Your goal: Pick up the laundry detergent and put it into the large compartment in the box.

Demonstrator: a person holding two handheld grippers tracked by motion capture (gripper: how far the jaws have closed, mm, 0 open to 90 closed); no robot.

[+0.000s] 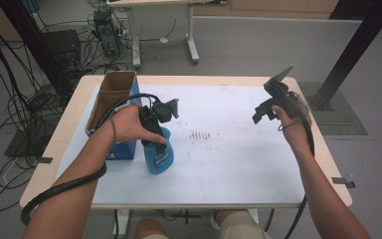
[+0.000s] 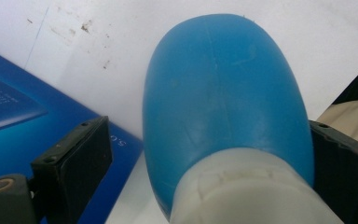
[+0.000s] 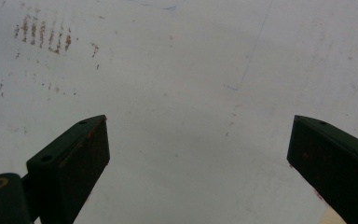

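Blue bottle (image 2: 223,93) ran off the frame's bottom edge in left gripper view, its white neck cut short. Right jaw touched its side; left jaw's contact couldn't be told. In high view, the hand & left tool (image 1: 155,128) hid the bottle's top. Blue box (image 2: 23,126) print was too blurred to read.

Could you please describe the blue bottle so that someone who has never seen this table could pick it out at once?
Start at the white-covered table and go to the open cardboard box with blue sides at its left edge. Just right of that box stands the blue bottle, between the jaws of the left gripper. It is the rounded, translucent blue plastic thing with a pale collar, unlike the square-sided box.
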